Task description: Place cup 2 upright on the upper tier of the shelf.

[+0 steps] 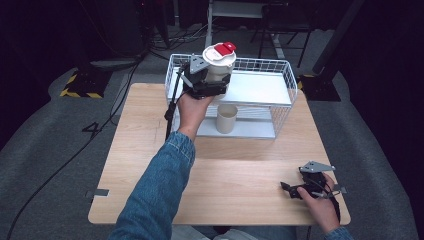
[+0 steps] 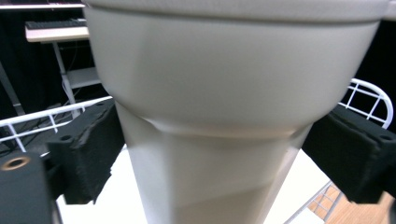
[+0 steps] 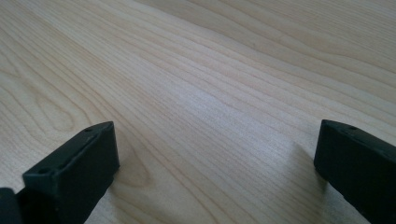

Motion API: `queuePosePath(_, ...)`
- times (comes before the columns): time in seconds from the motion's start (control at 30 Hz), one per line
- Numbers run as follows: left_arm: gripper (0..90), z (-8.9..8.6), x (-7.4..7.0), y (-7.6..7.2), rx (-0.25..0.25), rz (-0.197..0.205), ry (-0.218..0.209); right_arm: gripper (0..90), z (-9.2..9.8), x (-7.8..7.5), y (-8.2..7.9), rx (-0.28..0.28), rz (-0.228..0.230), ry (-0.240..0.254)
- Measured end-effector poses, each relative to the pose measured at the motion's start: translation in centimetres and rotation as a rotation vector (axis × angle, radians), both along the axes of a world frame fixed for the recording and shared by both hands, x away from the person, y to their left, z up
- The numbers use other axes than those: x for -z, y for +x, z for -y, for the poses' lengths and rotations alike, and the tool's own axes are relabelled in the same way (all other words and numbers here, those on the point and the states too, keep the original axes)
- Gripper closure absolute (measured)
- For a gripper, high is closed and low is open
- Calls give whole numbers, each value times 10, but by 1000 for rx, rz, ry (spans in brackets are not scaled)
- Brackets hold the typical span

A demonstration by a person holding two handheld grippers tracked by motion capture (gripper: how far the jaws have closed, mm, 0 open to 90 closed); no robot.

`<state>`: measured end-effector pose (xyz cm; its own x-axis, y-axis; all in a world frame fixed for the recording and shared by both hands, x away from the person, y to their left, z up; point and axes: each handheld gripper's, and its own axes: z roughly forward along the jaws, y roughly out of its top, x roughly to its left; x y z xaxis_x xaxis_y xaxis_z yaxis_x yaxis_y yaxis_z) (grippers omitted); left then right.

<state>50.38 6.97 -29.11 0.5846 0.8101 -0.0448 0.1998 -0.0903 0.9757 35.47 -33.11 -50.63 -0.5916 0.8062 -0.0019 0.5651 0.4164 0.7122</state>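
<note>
**High view.** The left claw (image 1: 210, 86) brackets a white lidded cup (image 1: 219, 67) near the left end of the upper shelf of a white wire rack (image 1: 285, 85). The rack stands at the far edge of the pale wooden counter (image 1: 240, 175). The cup carries a red lid tab (image 1: 222, 50). A second, open cup (image 1: 226, 119) stands on the rack's lower level, below it. The right claw (image 1: 287, 189) rests near the counter's front right corner, well apart from the rack. The surroundings are dark: grey carpet, trailing cables, and a yellow-and-black striped base (image 1: 80, 85) to the left.

**Left gripper view.** The cup (image 2: 224, 93) tapers downward under a wider upper band. The black pads (image 2: 88, 154) flank its narrow part, against or just beside the wall. Whether they press on it cannot be told. The cup's foot is out of frame, so contact with the white shelf (image 2: 93, 210) is unconfirmed. Judged by appearance, the cup is light, thin-walled and smooth. It is best gripped gently on the taper just under the band, which would check any slipping. A hard squeeze could dent it or loosen the lid.

**Right gripper view.** The right claw (image 3: 215, 168) is released, its jaws wide apart with nothing between them. It sits low over the counter's (image 3: 210, 70) matt, level wood grain.
</note>
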Motion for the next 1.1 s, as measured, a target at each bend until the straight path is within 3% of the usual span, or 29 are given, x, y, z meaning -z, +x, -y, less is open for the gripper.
queuePosePath(0.3, 55, -12, -8, -17, 34, 6, -6, 1, 0, 0, 1, -8, 1, 1)
queuePosePath(0.53, 58, -26, -15, -37, 53, 16, 7, 1, 0, 0, 1, -9, 1, 0)
queuePosePath(0.63, 60, -33, -16, -47, 58, 3, -8, 1, 0, 0, 1, -11, 1, 0)
queuePosePath(0.83, 66, -47, -17, -66, 66, -2, -16, 1, 0, 0, 6, -23, 1, -3)
queuePosePath(1.1, 79, -64, -12, -92, 68, -2, 6, 1, -2, 0, 11, -29, 2, 0)
